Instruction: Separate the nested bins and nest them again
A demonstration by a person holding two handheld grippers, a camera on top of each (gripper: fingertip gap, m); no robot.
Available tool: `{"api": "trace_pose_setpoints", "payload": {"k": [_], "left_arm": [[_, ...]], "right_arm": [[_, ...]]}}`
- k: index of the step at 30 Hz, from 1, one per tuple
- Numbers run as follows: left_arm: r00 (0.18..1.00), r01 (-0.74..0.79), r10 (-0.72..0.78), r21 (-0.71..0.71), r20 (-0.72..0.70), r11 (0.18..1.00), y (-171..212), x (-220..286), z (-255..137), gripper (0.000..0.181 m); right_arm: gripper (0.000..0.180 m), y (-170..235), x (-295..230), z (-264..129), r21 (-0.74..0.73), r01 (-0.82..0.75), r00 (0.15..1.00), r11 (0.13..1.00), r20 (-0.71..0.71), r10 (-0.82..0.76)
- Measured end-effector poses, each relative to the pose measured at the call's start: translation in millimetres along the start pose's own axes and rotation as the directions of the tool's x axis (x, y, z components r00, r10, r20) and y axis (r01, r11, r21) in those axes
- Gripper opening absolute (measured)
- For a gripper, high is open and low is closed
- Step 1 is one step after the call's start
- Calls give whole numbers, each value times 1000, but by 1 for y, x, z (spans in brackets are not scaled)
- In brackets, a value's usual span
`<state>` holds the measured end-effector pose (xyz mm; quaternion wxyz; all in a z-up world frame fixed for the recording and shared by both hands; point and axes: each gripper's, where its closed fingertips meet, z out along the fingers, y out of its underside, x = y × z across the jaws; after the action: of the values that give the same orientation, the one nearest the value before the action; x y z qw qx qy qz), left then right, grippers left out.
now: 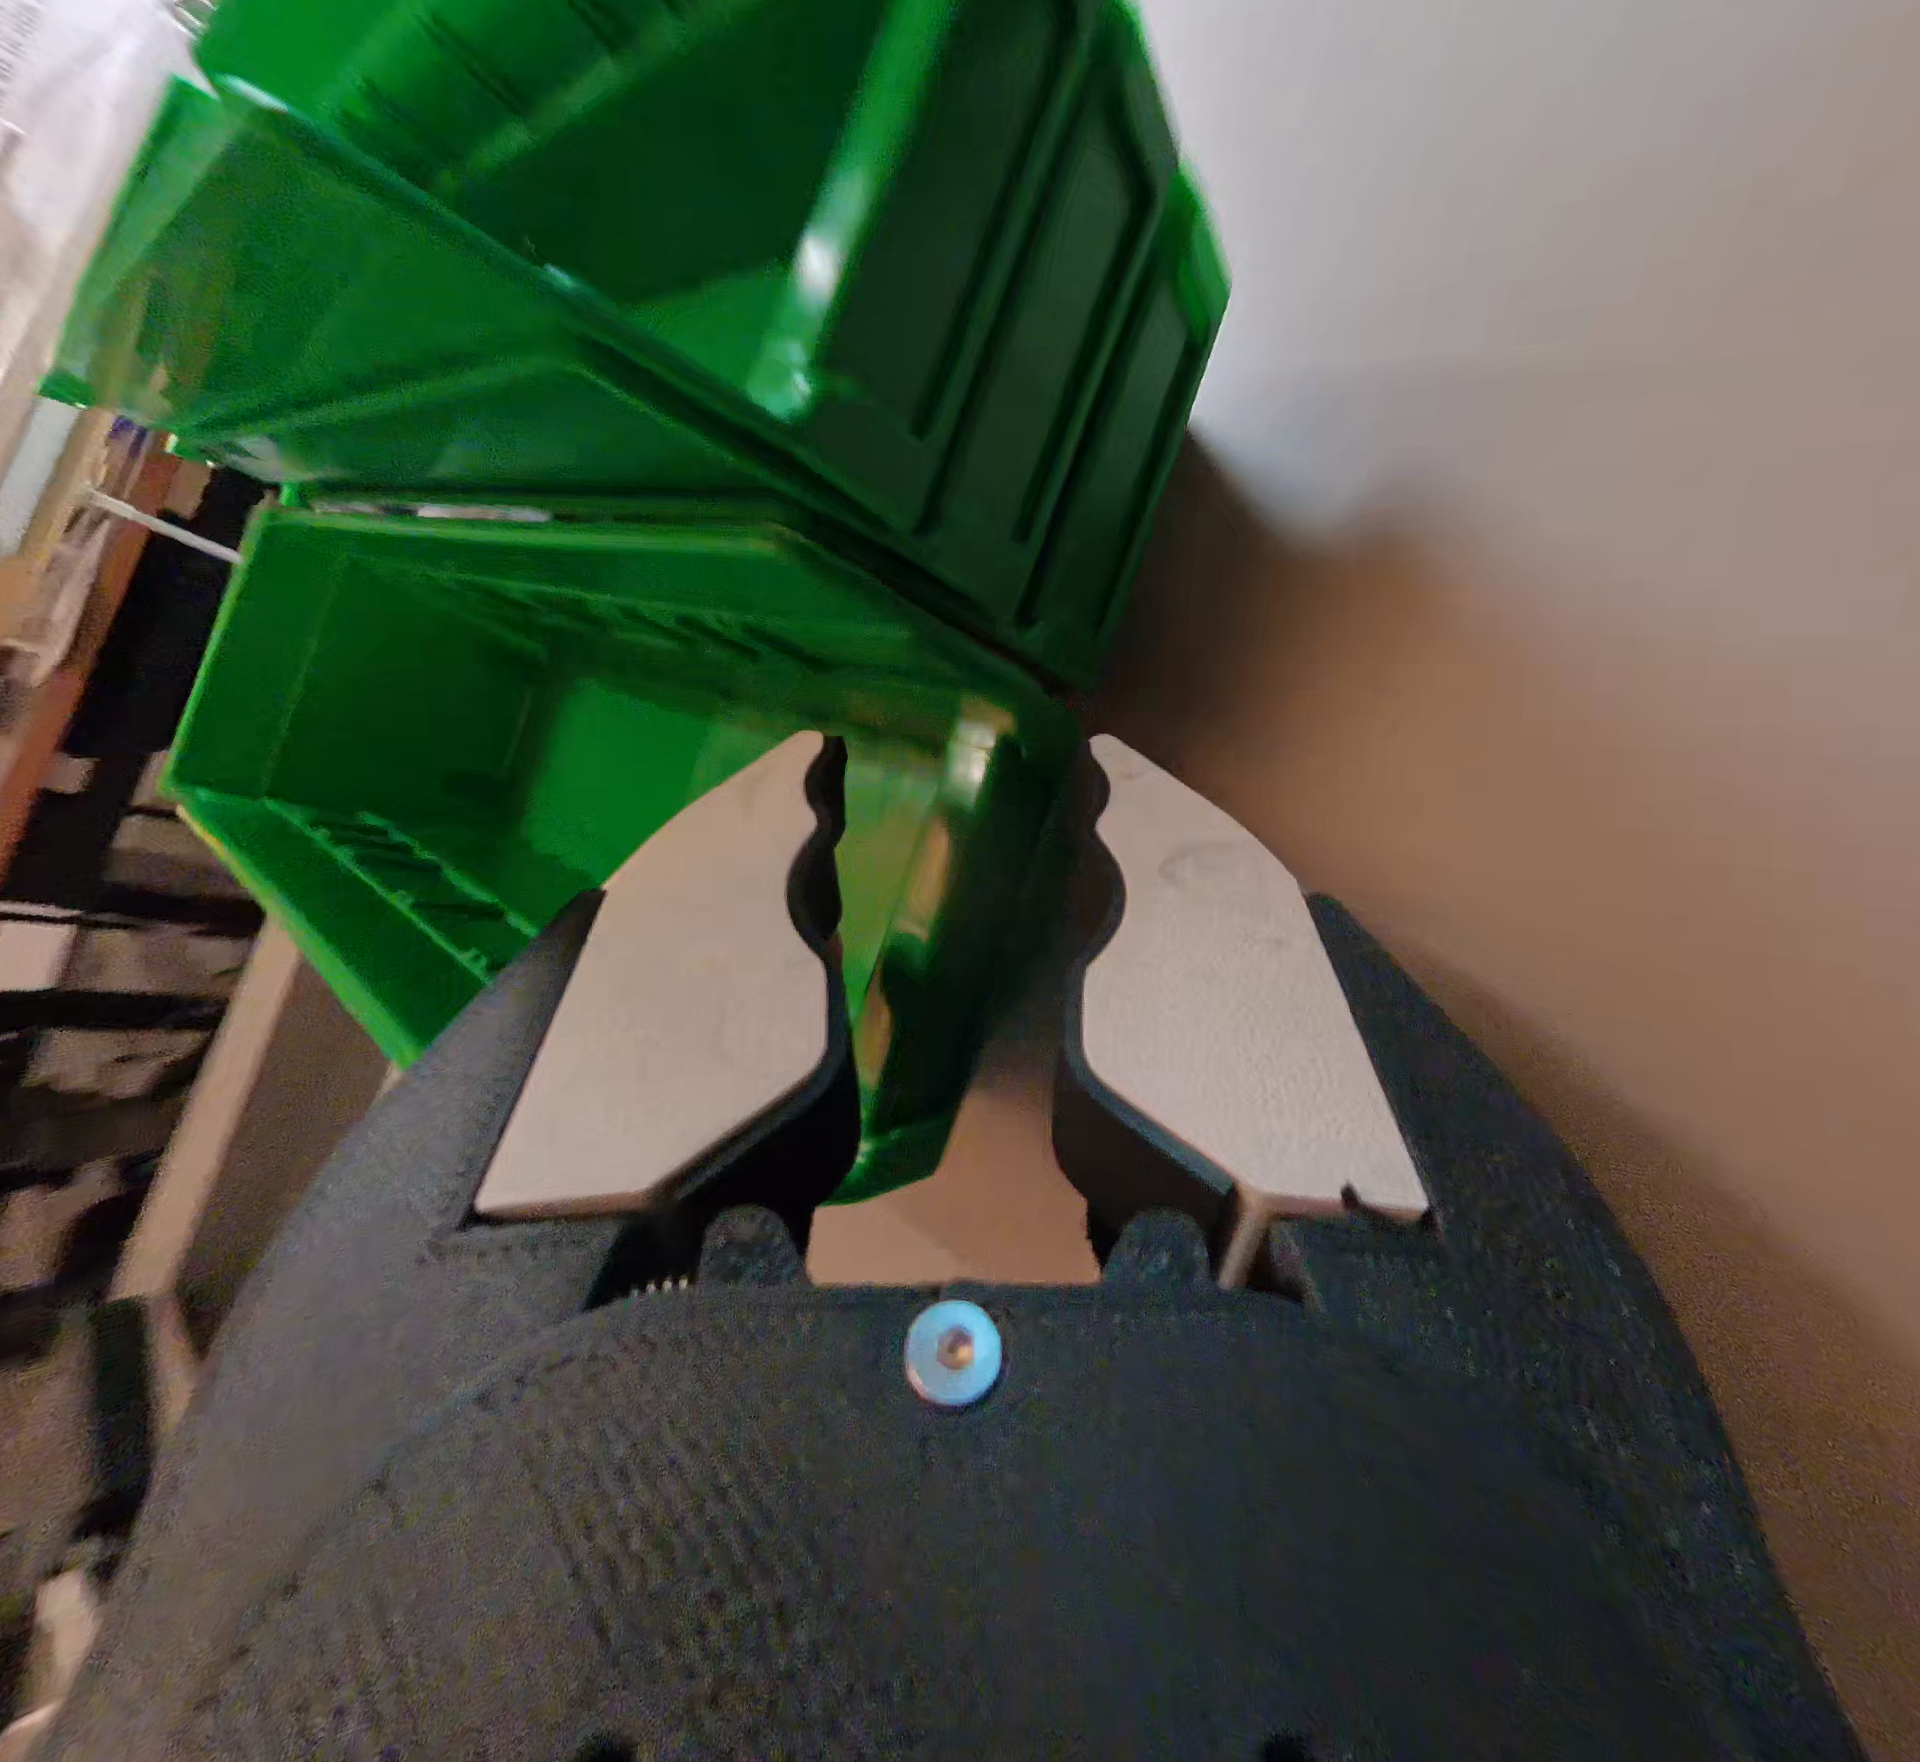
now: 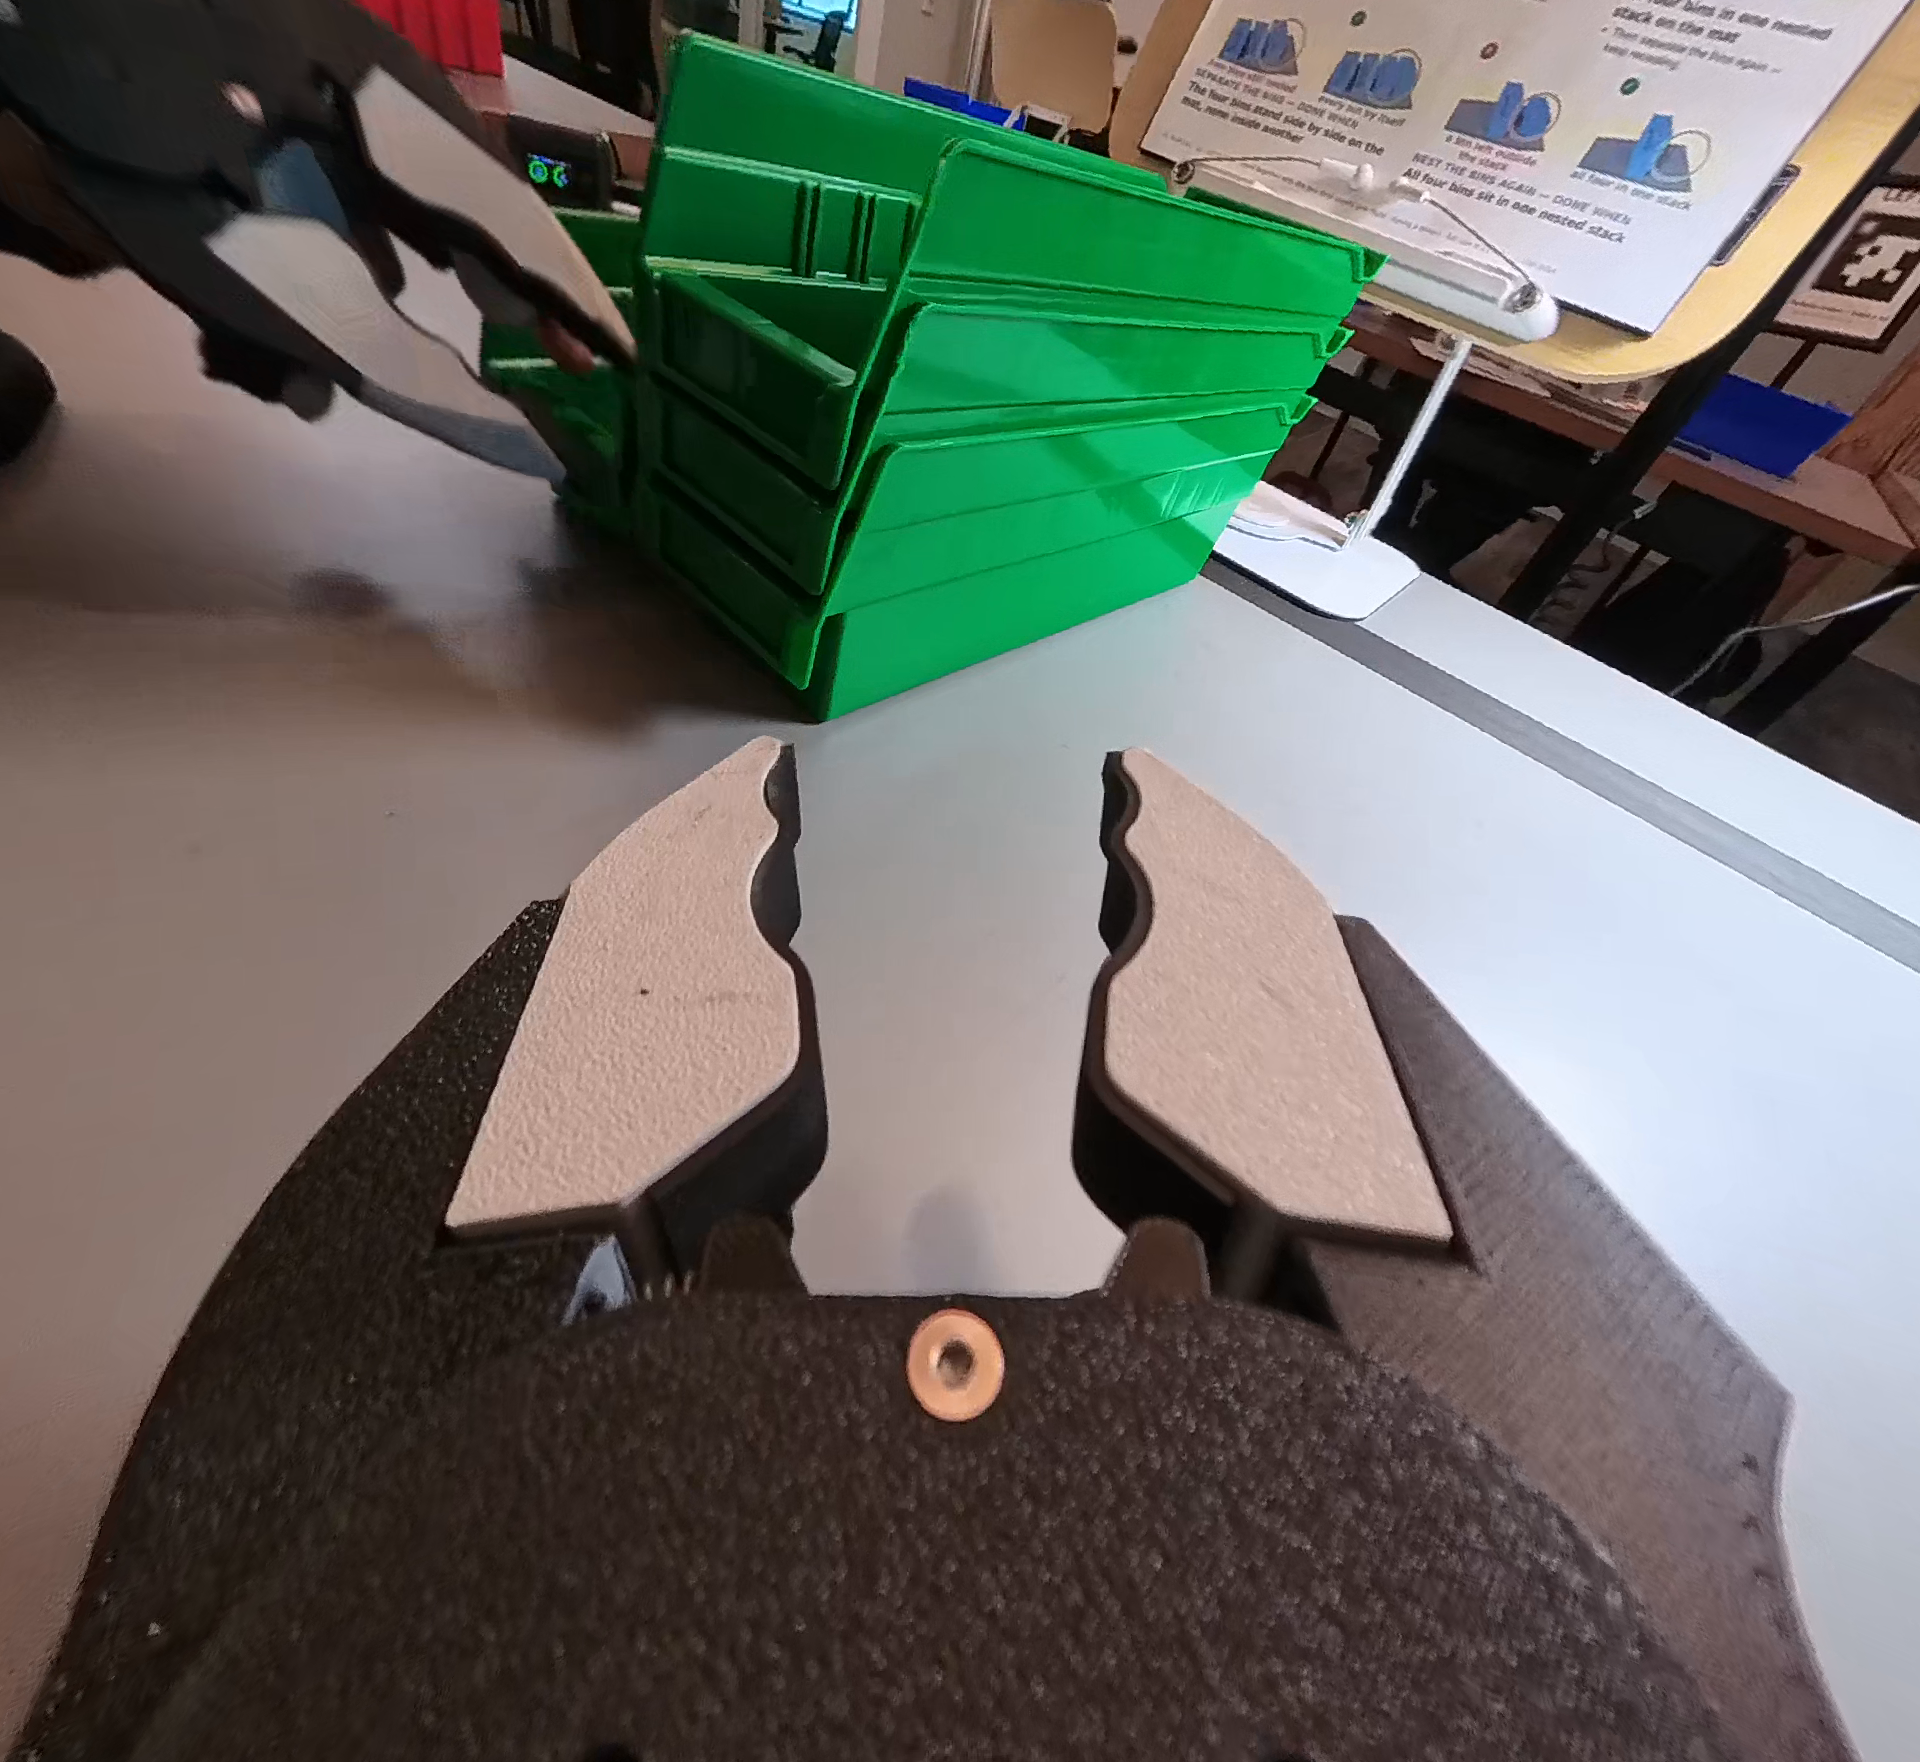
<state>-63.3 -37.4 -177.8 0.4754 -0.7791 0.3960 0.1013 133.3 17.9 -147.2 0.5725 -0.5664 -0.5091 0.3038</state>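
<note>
Mid-frame in my right view, the stack of nested green plastic bins [image 2: 997, 465] sits on the grey counter [image 2: 1351, 881]; my left tool [image 2: 582, 330] meets it from upper left, my right tool [image 2: 951, 767] sits below.

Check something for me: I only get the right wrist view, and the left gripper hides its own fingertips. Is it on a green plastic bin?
Observer: Yes, the left gripper straddles one wall of a separate green plastic bin.
Operator: Clamped?
Observer: Cannot tell; the wall fills the gap at the tips, but space shows nearer the base.
Operator: Anything inside it?
Observer: Nothing in the part visible.
</note>
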Motion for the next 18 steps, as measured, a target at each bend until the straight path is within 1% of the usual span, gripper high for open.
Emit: {"api": "trace_pose_setpoints", "payload": {"k": [3, 5, 6, 9, 12, 13, 15, 17, 18], "left_arm": [[982, 186, -181, 170, -45, 968, -26, 7, -21, 43], [953, 299, -284, 199, -101, 933, -30, 13, -28, 43], [940, 339, -322, 208, -112, 918, -31, 15, -29, 44], [911, 413, -397, 230, -115, 881, -28, 15, -25, 43], [900, 436, -424, 228, -101, 871, -22, 15, -19, 43], [896, 443, -431, 229, -106, 867, -21, 16, -19, 43], [890, 456, -442, 235, -112, 859, -20, 16, -21, 42], [888, 460, -443, 235, -121, 856, -18, 18, -25, 40], [889, 457, -440, 240, -123, 856, -18, 19, -27, 39]], "right_arm": [[51, -11, -13, 5, -31, 63, 996, 998, 61, -61], [48, -31, -25, 13, -32, 165, 982, 986, 102, -161], [47, -42, -35, 18, -42, 215, 967, 976, 147, -207], [47, -71, -61, 41, -108, 381, 904, 918, 254, -345], [47, -84, -76, 72, -221, 574, 801, 789, 351, -484], [47, -82, -78, 83, -270, 627, 764, 731, 397, -509], [47, -81, -74, 108, -345, 697, 713, 629, 432, -553], [49, -64, -65, 125, -452, 727, 686, 517, 495, -533], [49, -54, -62, 131, -489, 729, 685, 480, 520, -511]]}}
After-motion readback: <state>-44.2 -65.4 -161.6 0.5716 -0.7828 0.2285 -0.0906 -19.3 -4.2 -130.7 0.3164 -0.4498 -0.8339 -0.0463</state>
